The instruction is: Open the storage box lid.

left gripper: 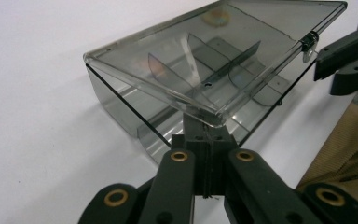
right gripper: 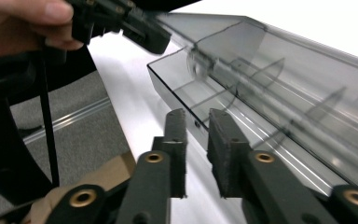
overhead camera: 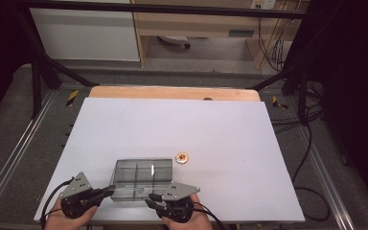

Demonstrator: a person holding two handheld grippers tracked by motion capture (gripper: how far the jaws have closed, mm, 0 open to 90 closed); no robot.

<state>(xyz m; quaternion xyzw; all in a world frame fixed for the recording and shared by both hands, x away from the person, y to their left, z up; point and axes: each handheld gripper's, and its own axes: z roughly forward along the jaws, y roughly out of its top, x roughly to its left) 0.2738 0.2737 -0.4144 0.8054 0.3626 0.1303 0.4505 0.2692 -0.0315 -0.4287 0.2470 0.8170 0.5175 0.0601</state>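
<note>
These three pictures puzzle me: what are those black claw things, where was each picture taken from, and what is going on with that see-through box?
No robot here: a person holds a hand tool with two black fingers in each hand. The top picture looks down on a white table from above; the left gripper and the right gripper sit at its near edge, at a smoky clear plastic box with dividers inside. A small round gold and red thing, too small to identify, lies just beyond the box.

The other two pictures come from cameras riding on the tools. In the left gripper view, the closed fingers pinch the near edge of the box's lid, which stands tilted up. In the right gripper view, the fingers stand slightly apart near the box wall, holding nothing.
</note>
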